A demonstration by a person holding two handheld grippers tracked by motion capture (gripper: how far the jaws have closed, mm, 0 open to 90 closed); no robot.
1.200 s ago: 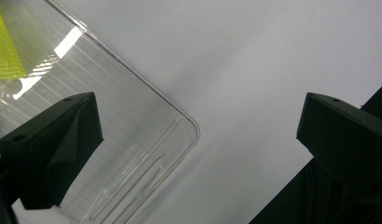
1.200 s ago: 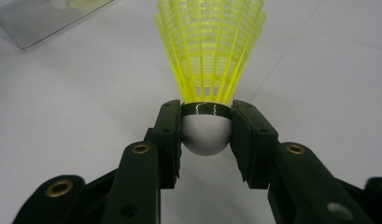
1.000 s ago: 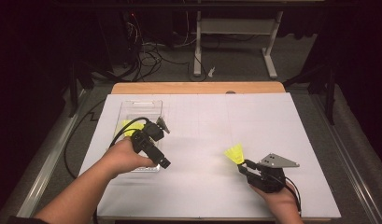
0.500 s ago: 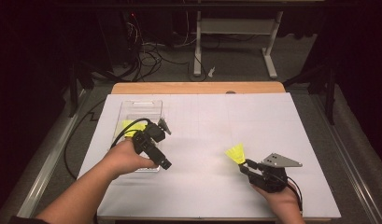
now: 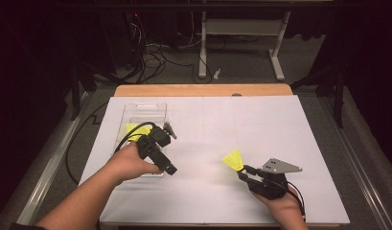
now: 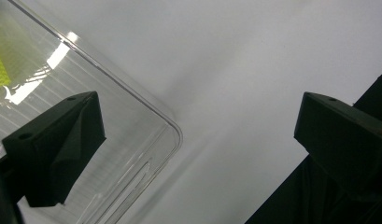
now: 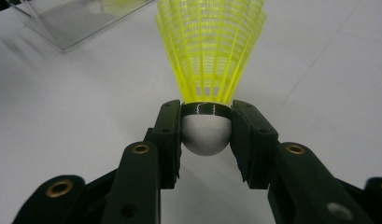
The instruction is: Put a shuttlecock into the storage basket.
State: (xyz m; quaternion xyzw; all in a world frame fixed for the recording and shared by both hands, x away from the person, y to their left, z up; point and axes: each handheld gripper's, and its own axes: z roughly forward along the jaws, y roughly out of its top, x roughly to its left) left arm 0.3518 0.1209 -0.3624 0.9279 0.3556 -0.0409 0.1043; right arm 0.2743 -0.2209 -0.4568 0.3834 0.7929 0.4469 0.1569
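Gripping the yellow plastic shuttlecock [image 7: 209, 60] by its white cork, the right gripper [image 7: 206, 128] fingers must carry it to the clear plastic box [image 5: 144, 111]; left gripper [image 6: 198, 135] fingers gape wide.

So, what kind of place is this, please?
Probably a lab or workshop set up for recording, not a home. A white-covered table stands in a dark room, loose cables lie on the floor behind it, and a person works with hand-held grippers, the right gripper clamping a yellow shuttlecock.
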